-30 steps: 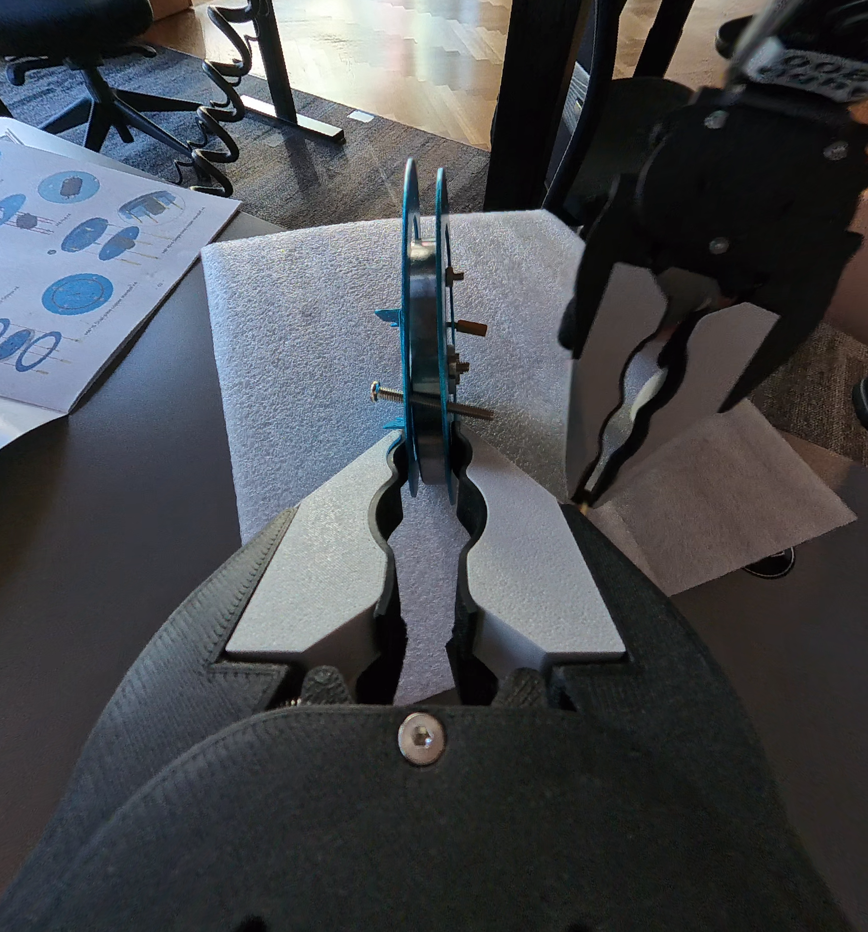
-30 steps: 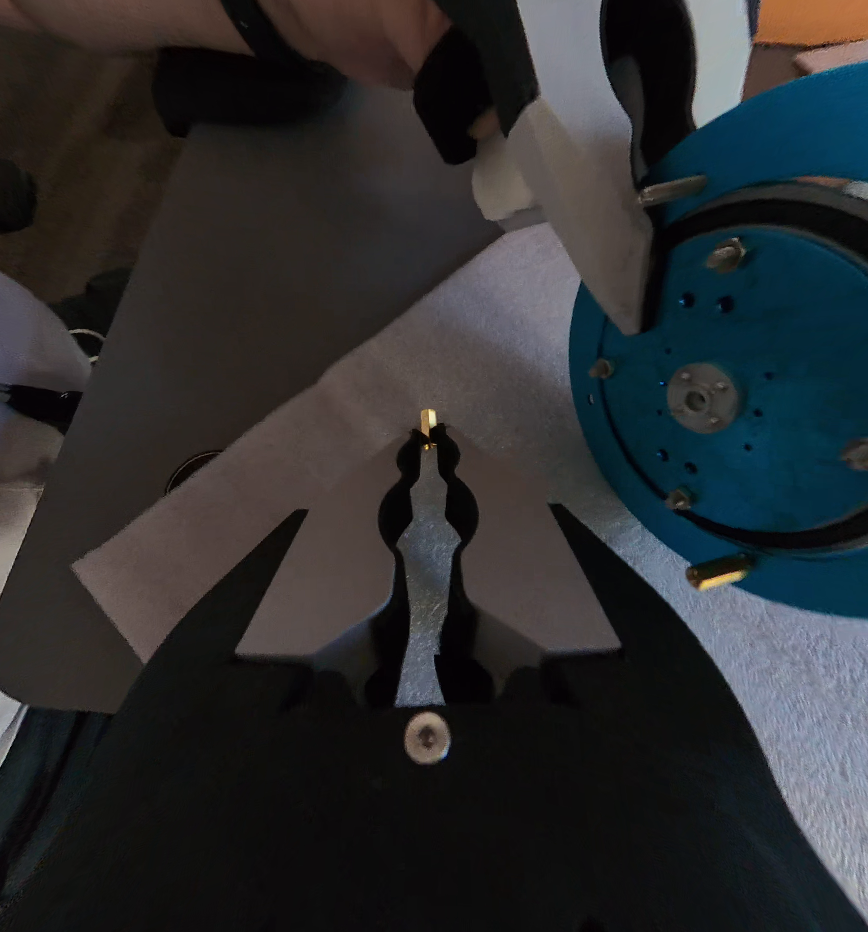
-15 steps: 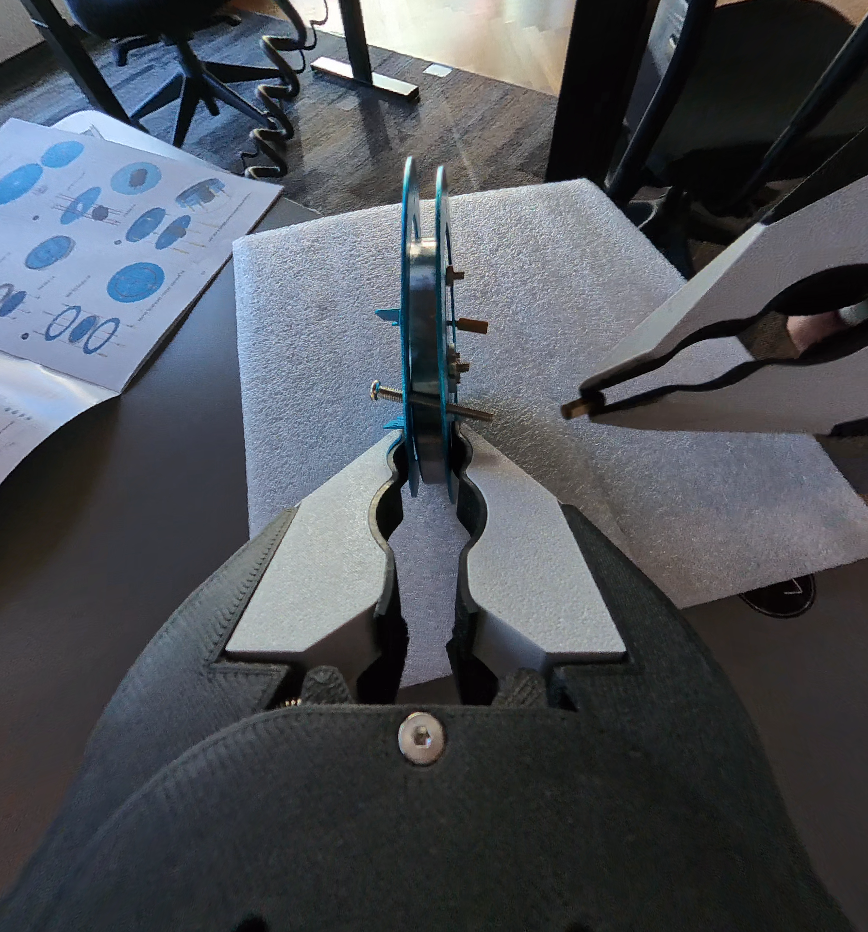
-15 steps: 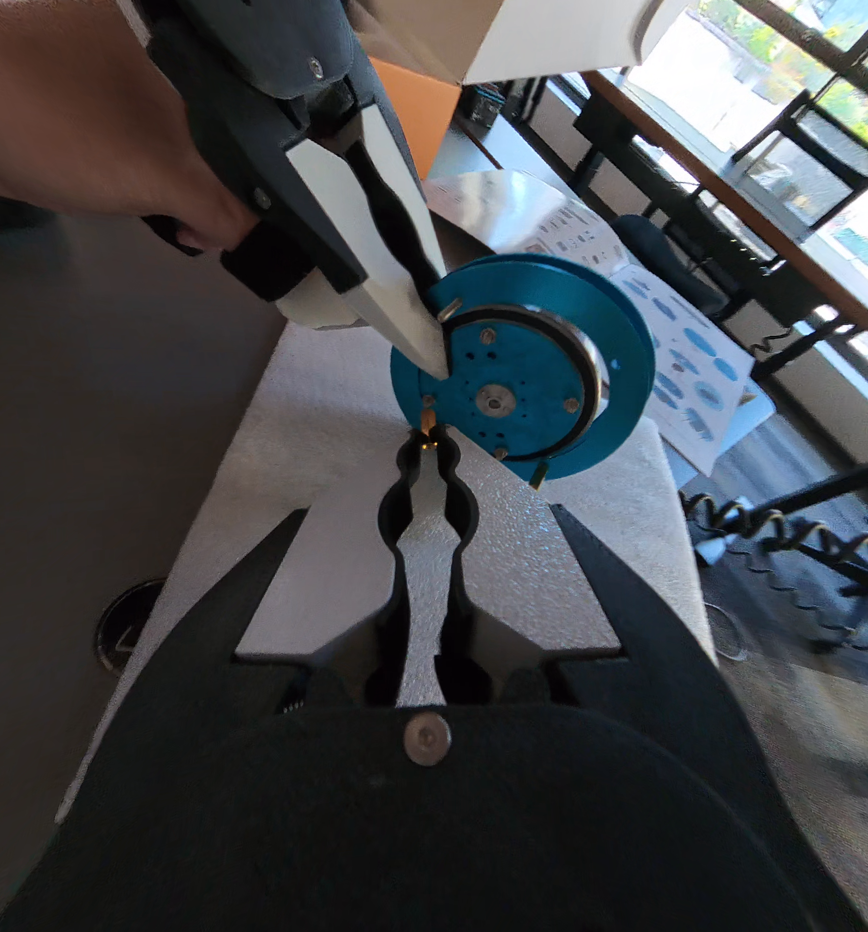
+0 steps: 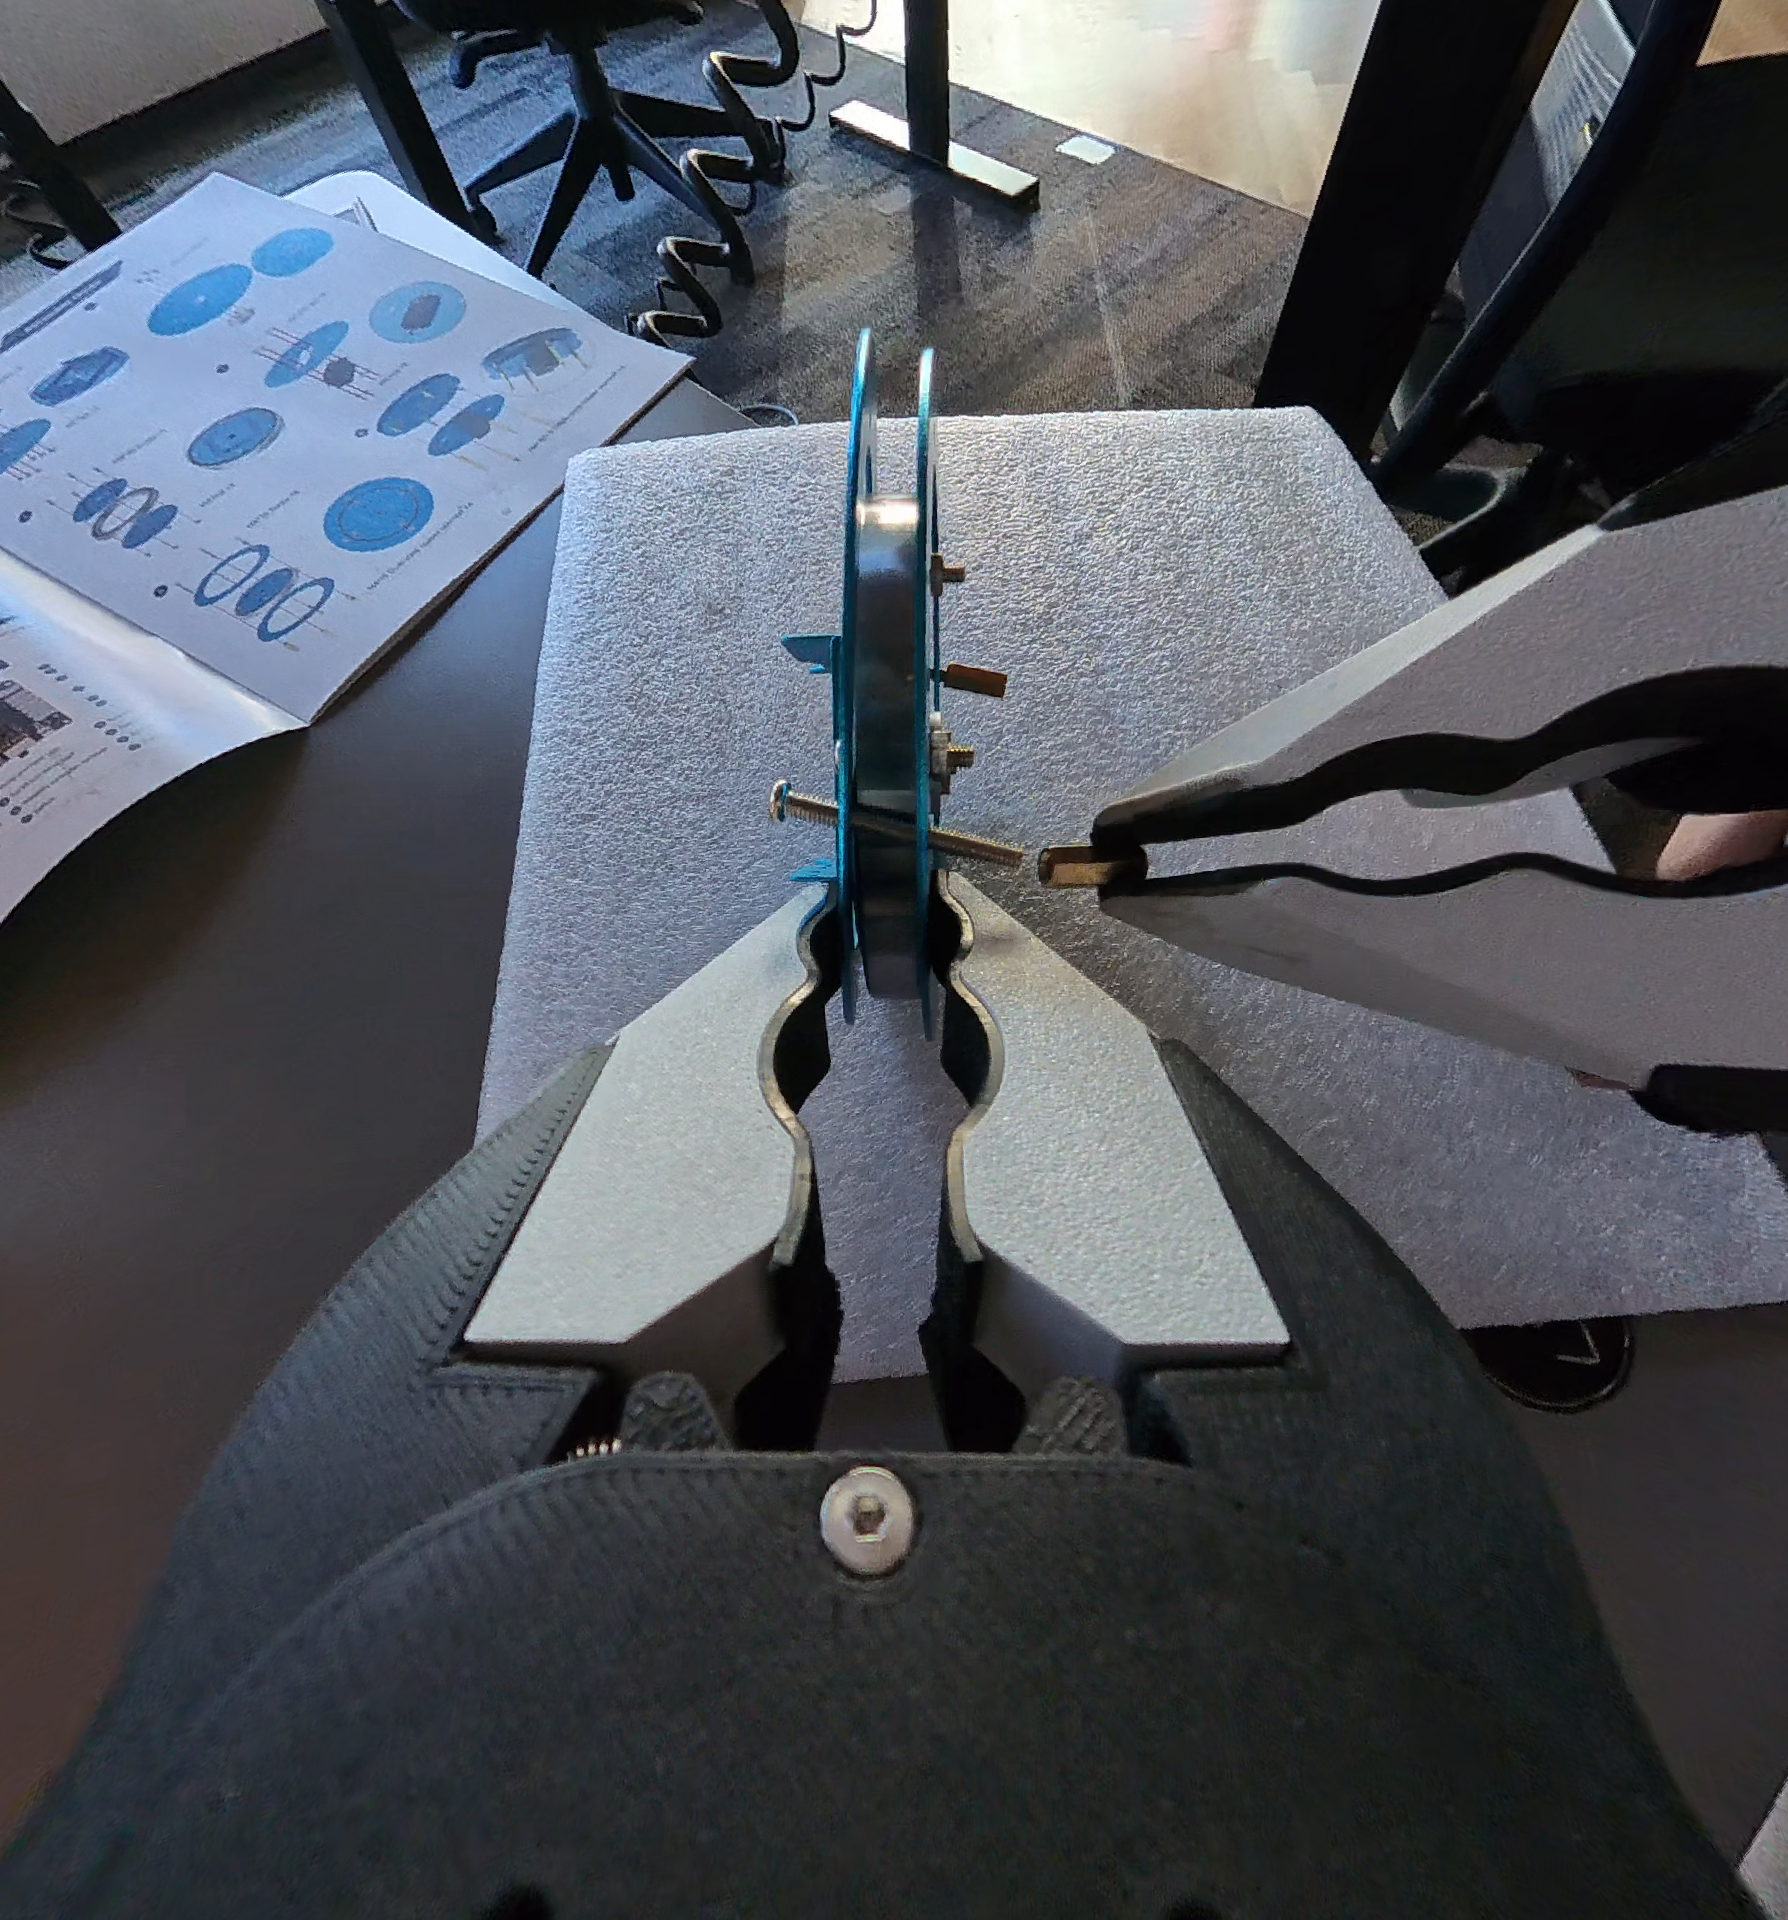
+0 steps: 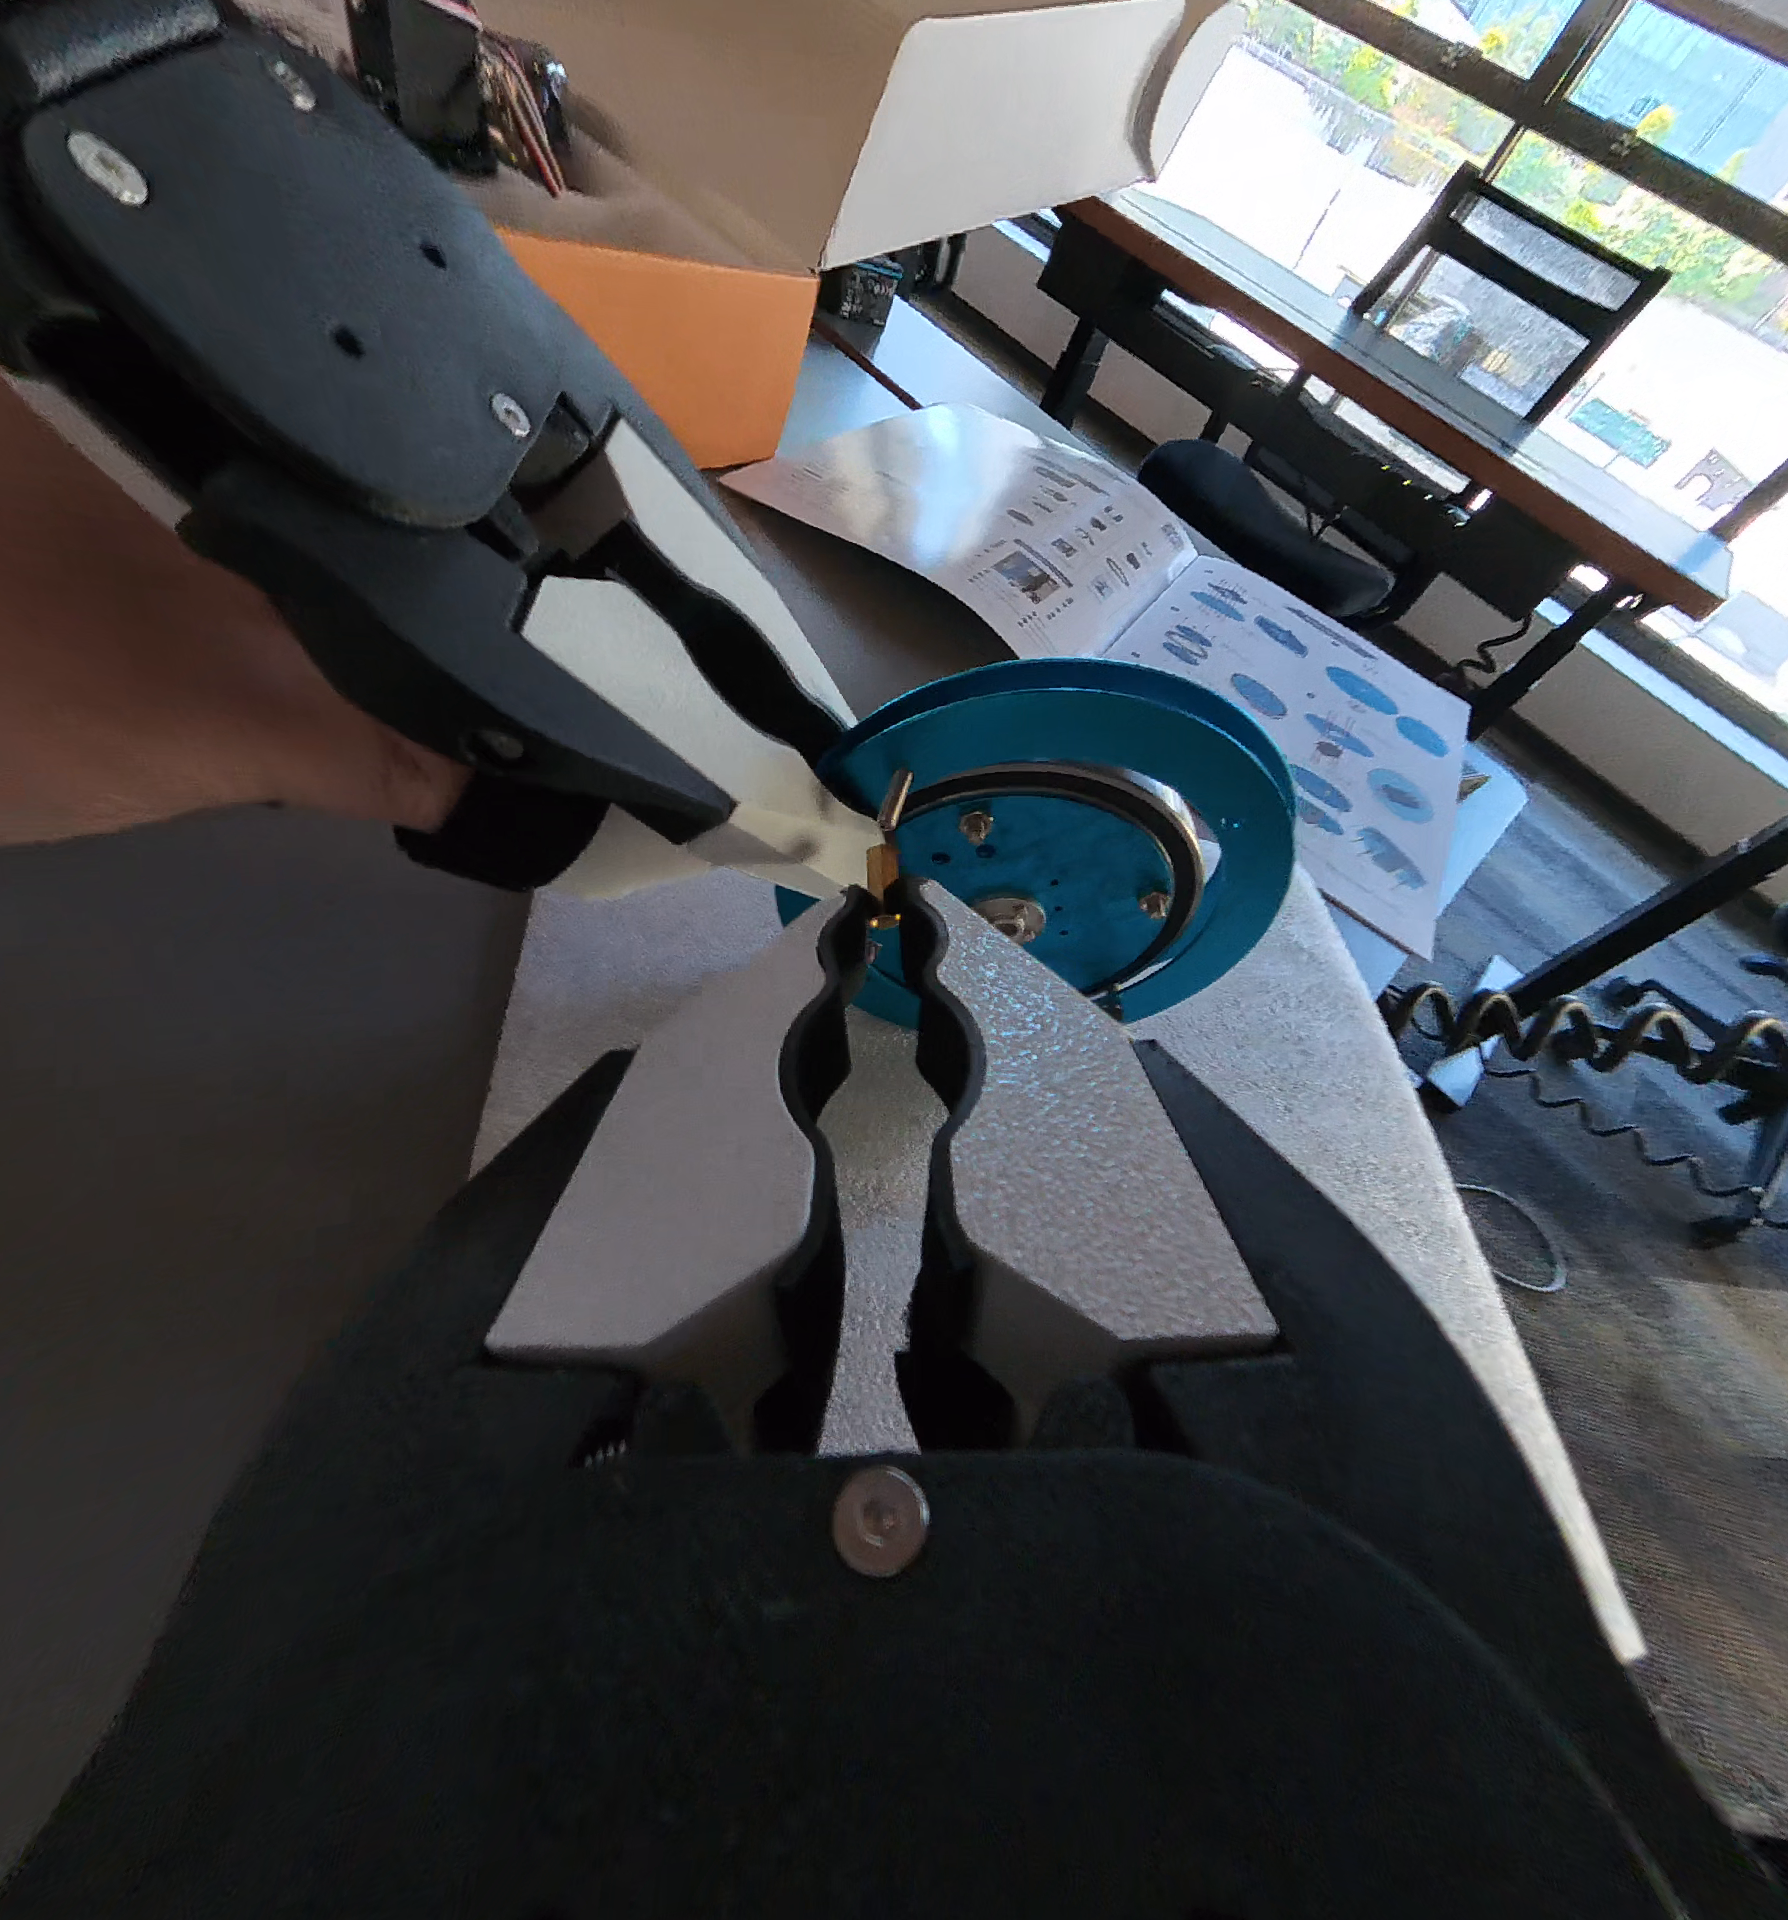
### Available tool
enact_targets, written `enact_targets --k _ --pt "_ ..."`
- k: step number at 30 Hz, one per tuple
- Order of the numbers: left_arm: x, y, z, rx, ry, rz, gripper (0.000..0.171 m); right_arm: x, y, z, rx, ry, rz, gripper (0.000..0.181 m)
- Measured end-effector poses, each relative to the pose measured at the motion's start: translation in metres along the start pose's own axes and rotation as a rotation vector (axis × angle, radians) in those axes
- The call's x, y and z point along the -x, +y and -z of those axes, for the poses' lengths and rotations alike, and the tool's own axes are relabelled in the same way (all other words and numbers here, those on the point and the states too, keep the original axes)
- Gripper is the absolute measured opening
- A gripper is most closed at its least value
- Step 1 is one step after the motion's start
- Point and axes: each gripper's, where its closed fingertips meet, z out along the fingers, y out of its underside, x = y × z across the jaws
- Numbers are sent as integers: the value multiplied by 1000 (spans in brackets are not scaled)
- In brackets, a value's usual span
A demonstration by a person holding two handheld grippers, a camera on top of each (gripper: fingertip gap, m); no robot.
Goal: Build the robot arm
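white foam sheet (image 5: 1129, 644) on the dark table (image 5: 194, 1091) w/ a booklet (image 5: 194, 436) beside it. blue disc assembly (image 5: 885, 665) stands on edge – my left gripper (image 5: 885, 940) clamps its rim. my right gripper (image 6: 882, 906) pinches a small brass standoff (image 5: 1075, 864), tip just at the long screw (image 5: 973, 844) thru the discs.

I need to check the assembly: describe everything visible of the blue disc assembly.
The blue disc assembly is two thin blue metal-looking discs sandwiching a dark ring, held upright on edge above the white foam sheet. The left gripper clamps its lower rim. Brass standoffs and screws stick out; one long screw passes through, tilted.
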Motion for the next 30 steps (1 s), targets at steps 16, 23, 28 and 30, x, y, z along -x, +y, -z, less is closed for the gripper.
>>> enact_targets --k 16,23,28,30 --pt "-2 3 1 -1 -28 -32 14 -25 -17 10 -38 -379 513 40" --pt "-5 1 1 2 -49 -73 14 -41 -16 -26 236 -691 828 47" --pt "-6 2 0 13 -70 -94 15 -38 6 -28 445 -871 864 17" --pt "-8 3 0 11 -47 -85 15 -37 9 -26 482 -923 857 14"
